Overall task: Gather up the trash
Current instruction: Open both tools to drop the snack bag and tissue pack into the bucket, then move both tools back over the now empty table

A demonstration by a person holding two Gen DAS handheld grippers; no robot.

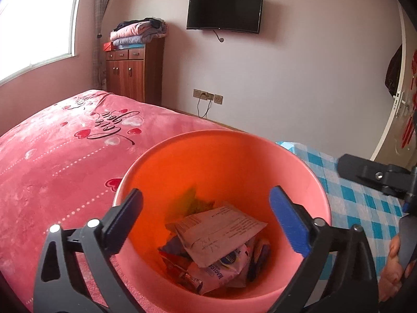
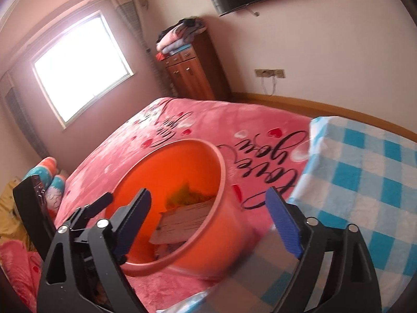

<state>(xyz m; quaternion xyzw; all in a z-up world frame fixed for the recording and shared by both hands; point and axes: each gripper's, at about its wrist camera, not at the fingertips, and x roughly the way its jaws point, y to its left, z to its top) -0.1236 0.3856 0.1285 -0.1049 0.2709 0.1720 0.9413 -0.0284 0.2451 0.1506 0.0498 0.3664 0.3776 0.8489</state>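
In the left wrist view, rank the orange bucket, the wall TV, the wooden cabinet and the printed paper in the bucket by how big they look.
1. orange bucket, though it is nearest.
2. wooden cabinet and wall TV look alike.
3. printed paper.

Bucket (image 1: 221, 156) on bed (image 1: 52, 156); trash (image 1: 216, 232) inside bucket; checkered cloth (image 1: 351, 200) right; cabinet (image 1: 133, 73) behind bed.

One orange bin (image 1: 224, 161), two tongs (image 1: 206, 224) (image 2: 208, 221), one television (image 1: 224, 11).
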